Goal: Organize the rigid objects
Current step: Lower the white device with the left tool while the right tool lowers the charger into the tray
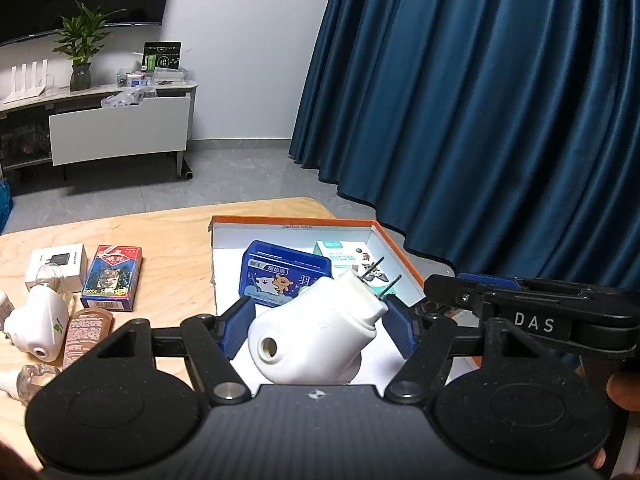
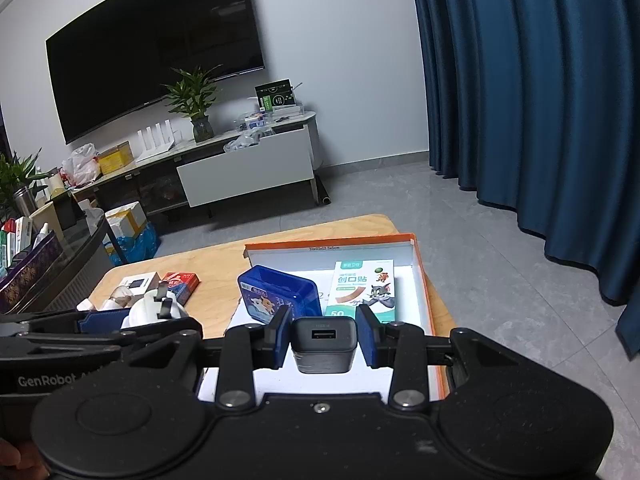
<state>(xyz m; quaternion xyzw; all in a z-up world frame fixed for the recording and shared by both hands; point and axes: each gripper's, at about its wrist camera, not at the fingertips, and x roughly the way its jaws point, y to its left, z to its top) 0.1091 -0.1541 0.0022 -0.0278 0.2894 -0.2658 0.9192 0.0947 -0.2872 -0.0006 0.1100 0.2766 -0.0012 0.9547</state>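
Release step: my left gripper [image 1: 316, 320], pads wide of white plug-in heater [image 1: 316, 336], no clamp; right gripper [image 2: 323, 336] likewise apart beside black USB charger [image 2: 323, 344]. Both sit in orange-rimmed box [image 1: 394, 240], near edge. Back out straight, w/o nudging. Heater glossy, prongs tilted up.

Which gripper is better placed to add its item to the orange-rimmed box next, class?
Probably right. The right gripper has the dark USB charger over open box floor; the left gripper's white plug-in device hangs near the blue tin.
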